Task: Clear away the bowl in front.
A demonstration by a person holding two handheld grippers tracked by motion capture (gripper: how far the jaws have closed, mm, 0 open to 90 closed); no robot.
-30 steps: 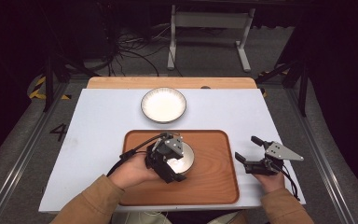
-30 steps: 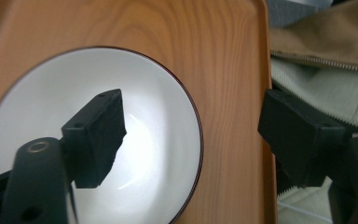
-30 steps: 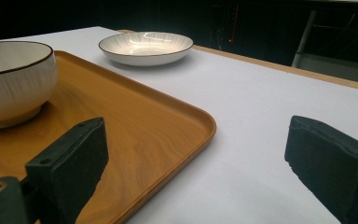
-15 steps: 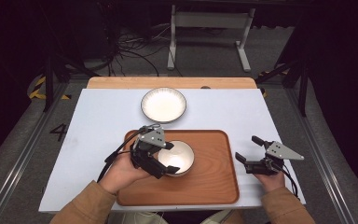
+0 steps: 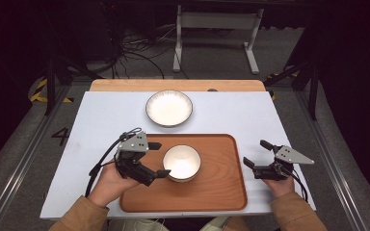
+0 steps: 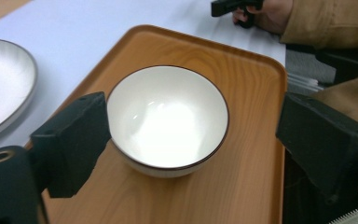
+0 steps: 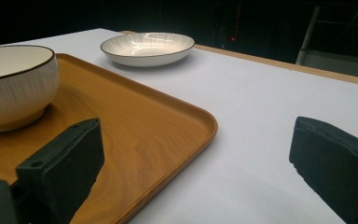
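A single dark digit "4" (image 5: 60, 136) stands on the grey floor, just left of the tabletop (image 5: 106, 115).

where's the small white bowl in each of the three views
High view: the small white bowl sits left of centre on the wooden tray, just right of the left tool.
Left gripper view: the bowl is mid-picture, between the open jaws, untouched.
Right gripper view: the bowl is at the left edge.
Shared landmark: the wooden tray, which bears the bowl in all three views.
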